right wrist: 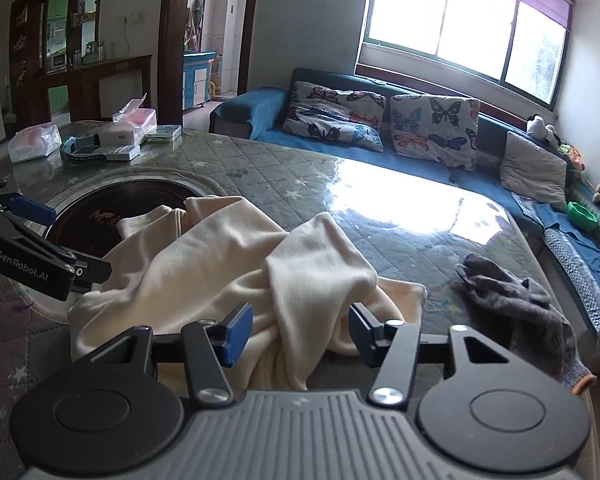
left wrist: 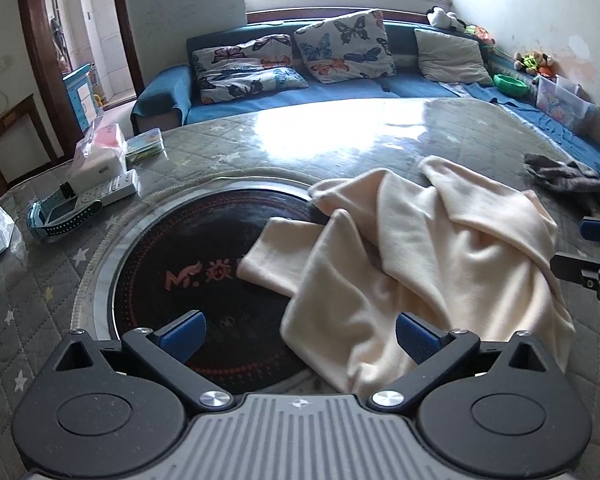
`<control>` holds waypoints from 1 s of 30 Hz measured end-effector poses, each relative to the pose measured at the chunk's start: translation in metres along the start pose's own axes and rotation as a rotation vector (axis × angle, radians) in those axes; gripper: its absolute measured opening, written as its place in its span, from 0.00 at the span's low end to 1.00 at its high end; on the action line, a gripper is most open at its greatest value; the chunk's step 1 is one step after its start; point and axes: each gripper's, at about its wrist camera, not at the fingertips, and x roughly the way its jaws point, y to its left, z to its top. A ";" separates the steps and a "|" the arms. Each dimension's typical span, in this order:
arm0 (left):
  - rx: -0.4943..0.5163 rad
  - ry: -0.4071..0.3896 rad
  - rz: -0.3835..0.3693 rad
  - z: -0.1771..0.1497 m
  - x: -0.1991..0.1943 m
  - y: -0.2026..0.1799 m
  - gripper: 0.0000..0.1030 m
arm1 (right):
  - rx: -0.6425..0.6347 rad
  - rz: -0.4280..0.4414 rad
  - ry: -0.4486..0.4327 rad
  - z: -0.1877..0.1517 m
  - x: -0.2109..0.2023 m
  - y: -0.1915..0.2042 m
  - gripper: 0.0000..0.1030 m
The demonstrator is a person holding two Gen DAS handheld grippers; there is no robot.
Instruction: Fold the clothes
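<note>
Cream garment point(left wrist: 420, 248) lies crumpled beside grey cloth point(right wrist: 520, 304), both tongs open, empty.

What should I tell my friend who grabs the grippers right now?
Left gripper: open, holding nothing, at the near edge of the cream garment.
Right gripper: open, cream fabric between its pads, not pinched yet.
The garment lies crumpled on the quilted table, partly over the round black hotplate. A grey cloth lies beside it.
Done: nothing folded.
Left: grip, spread flat, fold.
</note>
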 end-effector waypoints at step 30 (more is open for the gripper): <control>0.083 0.076 -0.097 0.019 0.055 -0.006 0.18 | -0.079 0.022 0.052 0.023 0.063 0.011 0.18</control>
